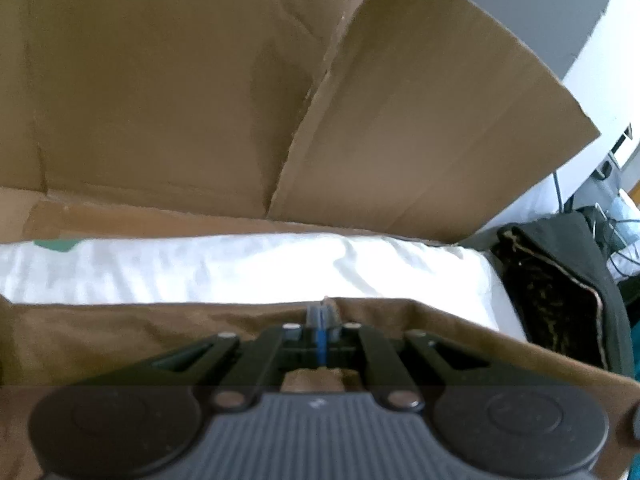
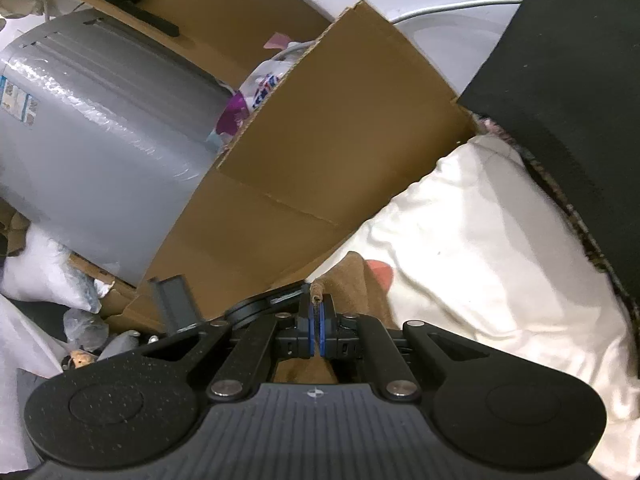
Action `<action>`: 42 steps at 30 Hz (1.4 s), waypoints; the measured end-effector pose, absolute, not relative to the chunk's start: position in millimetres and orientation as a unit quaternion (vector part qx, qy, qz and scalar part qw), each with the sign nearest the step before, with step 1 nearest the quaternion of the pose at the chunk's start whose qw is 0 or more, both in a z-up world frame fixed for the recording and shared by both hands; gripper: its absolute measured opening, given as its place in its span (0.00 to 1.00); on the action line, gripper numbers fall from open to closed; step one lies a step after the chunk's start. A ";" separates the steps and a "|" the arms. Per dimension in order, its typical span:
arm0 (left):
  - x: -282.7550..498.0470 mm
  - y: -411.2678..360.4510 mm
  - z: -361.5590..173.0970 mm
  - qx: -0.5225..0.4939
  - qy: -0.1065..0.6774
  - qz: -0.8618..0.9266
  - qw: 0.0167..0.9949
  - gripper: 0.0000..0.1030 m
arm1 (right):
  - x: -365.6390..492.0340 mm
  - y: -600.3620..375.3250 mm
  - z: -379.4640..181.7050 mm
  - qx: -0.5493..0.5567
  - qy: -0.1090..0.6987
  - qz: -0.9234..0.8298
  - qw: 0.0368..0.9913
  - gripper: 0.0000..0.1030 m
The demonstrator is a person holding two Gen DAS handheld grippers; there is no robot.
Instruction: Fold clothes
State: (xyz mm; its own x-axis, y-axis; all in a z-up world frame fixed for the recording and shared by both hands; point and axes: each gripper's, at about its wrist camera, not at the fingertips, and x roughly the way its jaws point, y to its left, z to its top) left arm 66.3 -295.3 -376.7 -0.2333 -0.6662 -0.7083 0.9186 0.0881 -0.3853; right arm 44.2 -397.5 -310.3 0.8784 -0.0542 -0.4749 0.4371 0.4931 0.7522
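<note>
Brown garment (image 1: 120, 340); white bedding (image 1: 240, 268)

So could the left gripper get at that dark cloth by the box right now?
Probably not yet: the left gripper is shut on the brown garment, though nothing blocks the way across the white bedding to the dark cloth.

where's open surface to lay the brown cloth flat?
Free: the white bedding, between the cardboard box flap and the black cushion. Left wrist view shows that white strip running under the box wall. Crowded: the grey appliance and bags left of the box. Both grippers pinch the brown cloth.
</note>
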 end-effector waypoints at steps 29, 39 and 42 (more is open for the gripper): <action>109.0 -257.5 -379.5 0.160 0.487 -0.663 0.545 0.16 | 89.0 -349.3 -304.5 0.478 0.214 -0.085 0.848 0.00; 180.1 -168.4 -367.6 0.097 0.512 -0.597 0.610 0.39 | 128.8 -318.7 -324.8 0.455 0.260 -0.054 0.850 0.00; 192.8 -157.0 -365.2 0.085 0.514 -0.582 0.624 0.39 | 143.8 -305.7 -330.7 0.440 0.278 -0.041 0.853 0.00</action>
